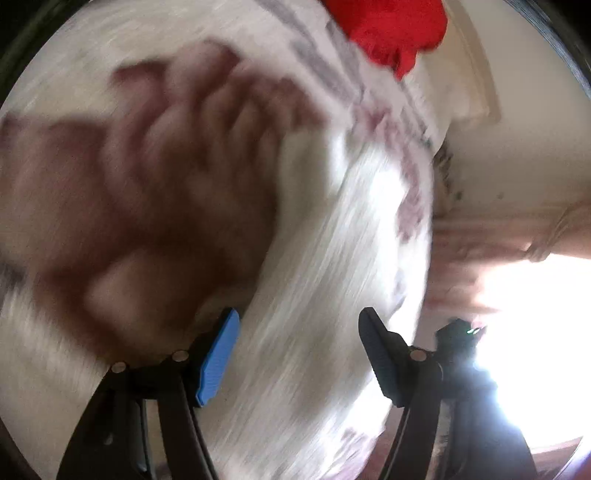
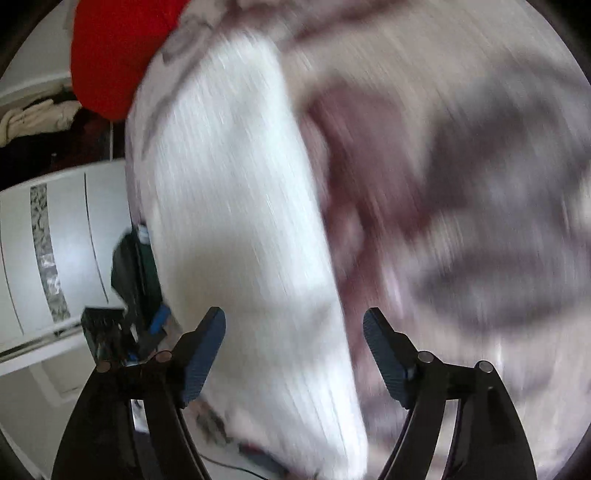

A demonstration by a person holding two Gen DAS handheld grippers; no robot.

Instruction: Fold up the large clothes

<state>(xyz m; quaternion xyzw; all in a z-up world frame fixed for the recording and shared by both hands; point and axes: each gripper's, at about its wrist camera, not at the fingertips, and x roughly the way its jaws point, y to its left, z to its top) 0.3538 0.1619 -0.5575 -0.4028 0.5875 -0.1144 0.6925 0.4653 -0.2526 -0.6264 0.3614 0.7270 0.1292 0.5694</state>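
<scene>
Left gripper: your left gripper [image 1: 299, 350] stands well open at the bottom of its frame, the blue pad [image 1: 218, 358] and the dark one apart, nothing pinched; white cloth only passes behind the gap.
Right gripper: your right gripper [image 2: 293, 354] is open just as wide, empty, with the white strip running down between the fingers but no pad pressing on it.
Garment: the white ribbed garment [image 2: 236, 206] lies as a long folded band through the middle of the right view, from upper centre to the bottom edge; in the left view it sweeps down the centre-right [image 1: 325, 280].
Under it: a patterned bedspread [image 2: 480, 206], white with maroon and grey shapes, fills the right side of the right view and the left half of the left view.
Background: a red cloth [image 1: 391, 29] sits at the top edge, well apart from your work.
Clarity: both views are heavily smeared, so edges and corners are hard to place.
Step, as I read it: you look to be between grips, lining up the next fold.
Doing it well: slow down, find the two far corners, bite hem only and not the bedspread, then lift both ends evenly.
</scene>
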